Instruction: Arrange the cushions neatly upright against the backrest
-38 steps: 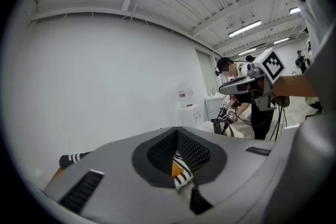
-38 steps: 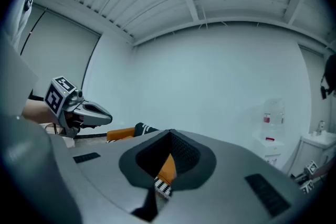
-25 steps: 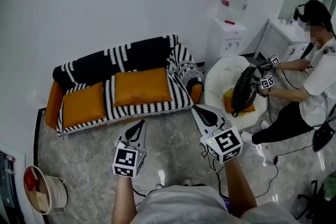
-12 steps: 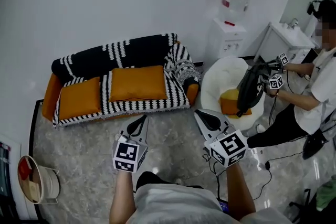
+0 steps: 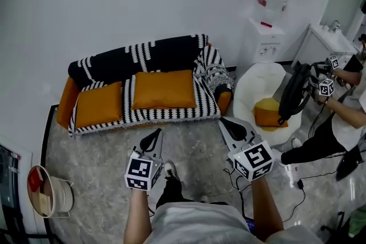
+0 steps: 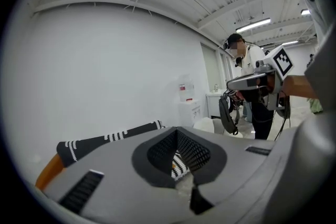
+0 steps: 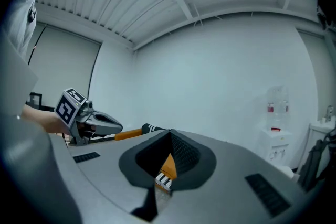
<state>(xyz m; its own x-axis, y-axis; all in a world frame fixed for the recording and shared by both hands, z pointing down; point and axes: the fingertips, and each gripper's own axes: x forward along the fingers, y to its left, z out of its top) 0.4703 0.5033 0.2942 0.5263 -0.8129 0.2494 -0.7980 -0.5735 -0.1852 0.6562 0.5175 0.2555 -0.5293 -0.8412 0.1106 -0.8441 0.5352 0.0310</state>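
Cushions point(image 5: 164, 90) look matt, throw point(image 5: 150, 54) woven (cloth), floor point(image 5: 97, 151) glossy.

— What stands just ahead of the right gripper point(image 5: 223, 122)?
— A white round chair point(image 5: 250, 91), and beyond it a water dispenser point(image 5: 266, 37) against the wall
— And further to its right?
— Another person point(image 5: 334, 126) with a black backpack point(image 5: 294, 90)
— Left of the left gripper point(image 5: 154, 134)?
— A pail point(image 5: 62, 203) on the floor
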